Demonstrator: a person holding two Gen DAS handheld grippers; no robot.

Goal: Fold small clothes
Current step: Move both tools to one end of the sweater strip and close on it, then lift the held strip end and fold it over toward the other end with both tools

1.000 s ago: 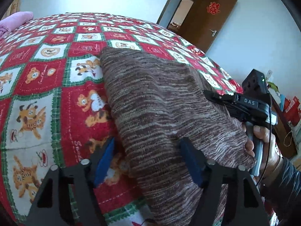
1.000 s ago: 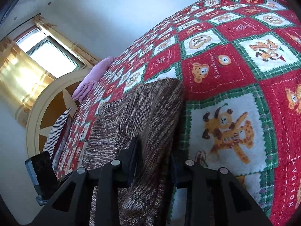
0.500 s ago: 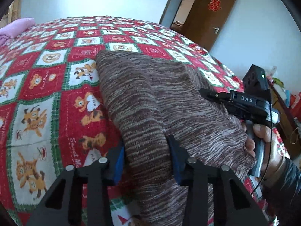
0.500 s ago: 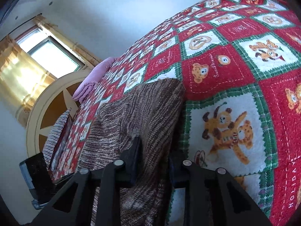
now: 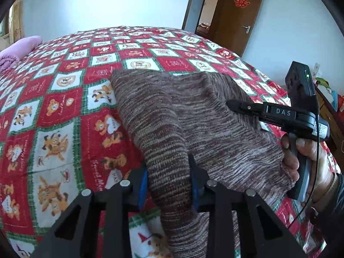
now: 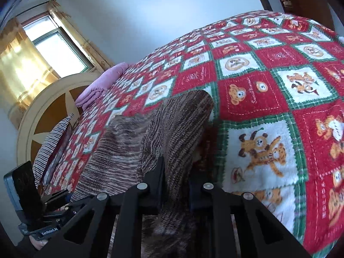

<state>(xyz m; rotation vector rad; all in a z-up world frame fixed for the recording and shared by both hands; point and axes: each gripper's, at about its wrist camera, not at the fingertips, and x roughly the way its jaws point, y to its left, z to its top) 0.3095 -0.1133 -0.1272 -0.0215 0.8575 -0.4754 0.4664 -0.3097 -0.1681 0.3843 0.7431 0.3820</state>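
A brown striped knit garment point(image 5: 193, 116) lies on the red, white and green bear-patterned bedspread point(image 5: 53, 111). My left gripper point(image 5: 168, 185) is shut on the garment's near left edge, lifted into a ridge between the blue pads point(image 5: 143, 185). My right gripper point(image 6: 176, 180) is shut on the garment's point(image 6: 172, 129) other near edge. The right gripper also shows in the left wrist view point(image 5: 234, 105), held by a hand at the right. The left gripper's body shows at the lower left of the right wrist view point(image 6: 43, 215).
A pink folded blanket point(image 5: 19, 49) lies at the bed's far left. A round headboard point(image 6: 43, 116) and striped pillow point(image 6: 53, 142) are at the head. A window with yellow curtains point(image 6: 28, 49) is behind. A brown door point(image 5: 236, 15) stands open at the far right.
My left gripper went from open astride the garment's edge to shut on it and has lifted it. My right gripper has tightened on its edge and raised the cloth too.
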